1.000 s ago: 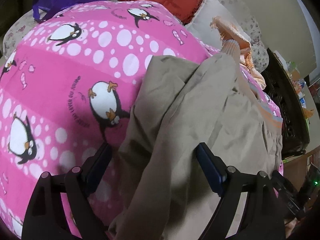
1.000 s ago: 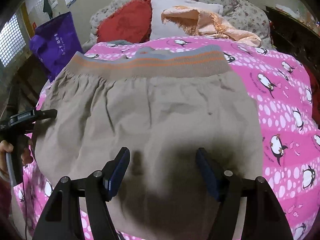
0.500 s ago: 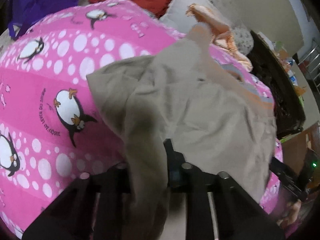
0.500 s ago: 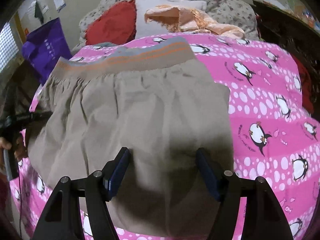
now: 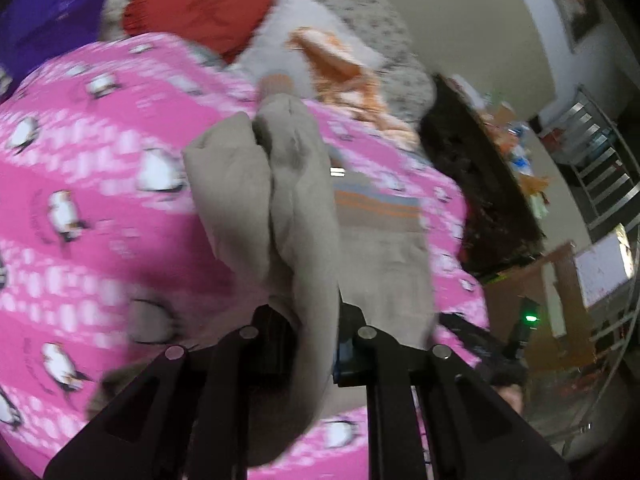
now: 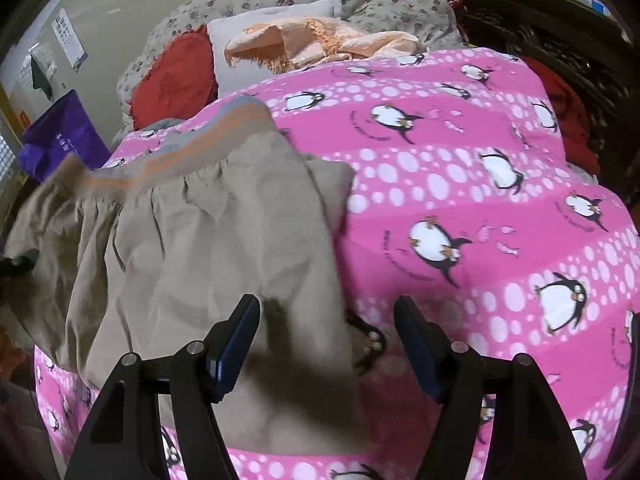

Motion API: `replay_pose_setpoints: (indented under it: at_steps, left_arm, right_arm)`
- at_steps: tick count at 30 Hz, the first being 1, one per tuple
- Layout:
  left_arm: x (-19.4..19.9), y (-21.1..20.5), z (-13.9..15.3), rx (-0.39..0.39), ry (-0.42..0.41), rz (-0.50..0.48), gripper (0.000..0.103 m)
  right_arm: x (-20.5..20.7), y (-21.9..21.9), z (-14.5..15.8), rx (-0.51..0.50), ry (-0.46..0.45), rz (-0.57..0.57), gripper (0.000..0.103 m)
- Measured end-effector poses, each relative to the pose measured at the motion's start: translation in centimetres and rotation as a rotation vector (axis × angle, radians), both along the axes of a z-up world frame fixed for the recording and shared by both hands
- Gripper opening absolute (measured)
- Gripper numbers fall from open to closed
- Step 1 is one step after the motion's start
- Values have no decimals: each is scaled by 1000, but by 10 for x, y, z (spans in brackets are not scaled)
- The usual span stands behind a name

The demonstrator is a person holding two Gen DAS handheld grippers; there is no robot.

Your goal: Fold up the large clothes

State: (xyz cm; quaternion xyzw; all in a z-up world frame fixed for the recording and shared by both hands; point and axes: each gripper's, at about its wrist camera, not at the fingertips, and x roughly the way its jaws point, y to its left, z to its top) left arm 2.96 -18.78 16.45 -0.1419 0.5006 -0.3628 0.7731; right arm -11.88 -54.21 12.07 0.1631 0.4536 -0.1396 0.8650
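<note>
A tan garment [image 5: 296,200] with a grey-and-orange striped waistband [image 6: 192,152] lies on the pink penguin blanket [image 6: 460,184]. My left gripper [image 5: 314,320] is shut on a bunched fold of it, which hangs lifted off the bed in front of the camera. In the right wrist view the tan garment [image 6: 208,240] is spread flat, its left side pulled up. My right gripper [image 6: 328,308] hovers over the garment's right edge with its jaws opening. That edge lies below the gap and the pads do not press on it.
At the head of the bed sit a red cushion [image 6: 176,76], a white pillow [image 6: 240,32] and a crumpled peach cloth [image 6: 320,40]. A purple bag [image 6: 60,136] stands at the left. Dark carved wooden furniture [image 5: 480,184] runs along the bed's right side.
My left gripper has shut on the tan cloth and risen with it, so the fabric now bunches and hangs. My right gripper has slid right, from the garment's middle to its right edge.
</note>
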Motion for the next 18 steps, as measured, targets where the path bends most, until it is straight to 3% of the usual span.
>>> replay_pose_setpoints:
  at_steps: [5,8,13,18]
  left_arm:
    - [-25,-66,31,-47,-27,-88,11]
    - [-37,-108,34,-13,-56,-133,9]
    - [-48,-164,9,82,-62,-161,7]
    - [-55,-185,-13,125,-35,-164,7]
  right_arm:
    - [-19,-19,4,4,-20,-18,71]
    - [-34,-35,3,-17,-9,-44,71]
    - [-57,-71,-10,-39,67,-138,71]
    - [-58,-76,-26,-59,156,-130,71]
